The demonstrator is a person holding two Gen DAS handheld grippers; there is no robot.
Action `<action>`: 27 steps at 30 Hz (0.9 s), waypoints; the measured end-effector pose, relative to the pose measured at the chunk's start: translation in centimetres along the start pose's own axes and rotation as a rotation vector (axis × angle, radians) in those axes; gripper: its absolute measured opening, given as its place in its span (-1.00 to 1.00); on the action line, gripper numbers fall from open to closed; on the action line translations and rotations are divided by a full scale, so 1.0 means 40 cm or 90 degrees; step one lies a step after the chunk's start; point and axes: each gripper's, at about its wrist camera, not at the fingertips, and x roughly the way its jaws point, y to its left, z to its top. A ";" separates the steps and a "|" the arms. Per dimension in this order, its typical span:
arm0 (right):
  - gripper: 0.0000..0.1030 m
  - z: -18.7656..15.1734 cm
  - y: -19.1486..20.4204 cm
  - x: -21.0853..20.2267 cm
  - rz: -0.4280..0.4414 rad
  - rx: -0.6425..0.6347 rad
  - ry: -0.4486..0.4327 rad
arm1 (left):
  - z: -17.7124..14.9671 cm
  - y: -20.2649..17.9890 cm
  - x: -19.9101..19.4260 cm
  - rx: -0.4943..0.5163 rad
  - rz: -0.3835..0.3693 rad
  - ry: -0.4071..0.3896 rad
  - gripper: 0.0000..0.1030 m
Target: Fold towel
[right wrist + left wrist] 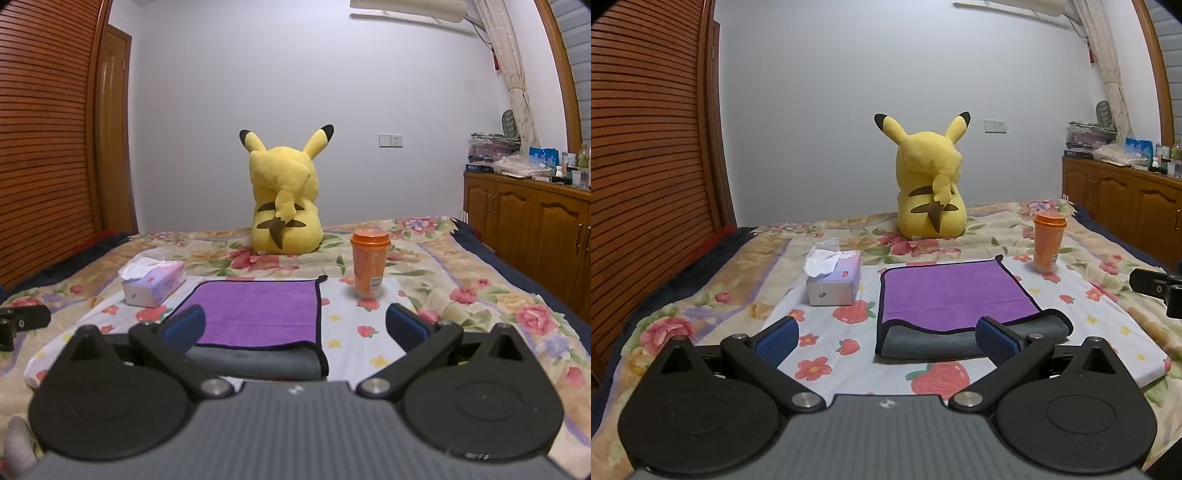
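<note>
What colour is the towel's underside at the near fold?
Grey, under a purple top face with dark edging; the towel shows it best in the left wrist view.

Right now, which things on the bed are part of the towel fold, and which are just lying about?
Part of the job:
- purple towel, near edge already turned over, grey side up
- left tool, open
- right tool, open

Just lying about:
- tissue box
- orange cup
- yellow plush toy
- floral bedspread
</note>
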 end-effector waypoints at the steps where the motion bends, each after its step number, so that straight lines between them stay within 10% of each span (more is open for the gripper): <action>1: 1.00 0.000 0.000 0.000 0.000 0.000 -0.001 | 0.000 0.000 0.000 0.000 0.000 0.000 1.00; 27: 1.00 0.001 0.006 0.002 0.000 -0.002 -0.004 | 0.000 0.001 0.000 0.002 0.002 -0.005 1.00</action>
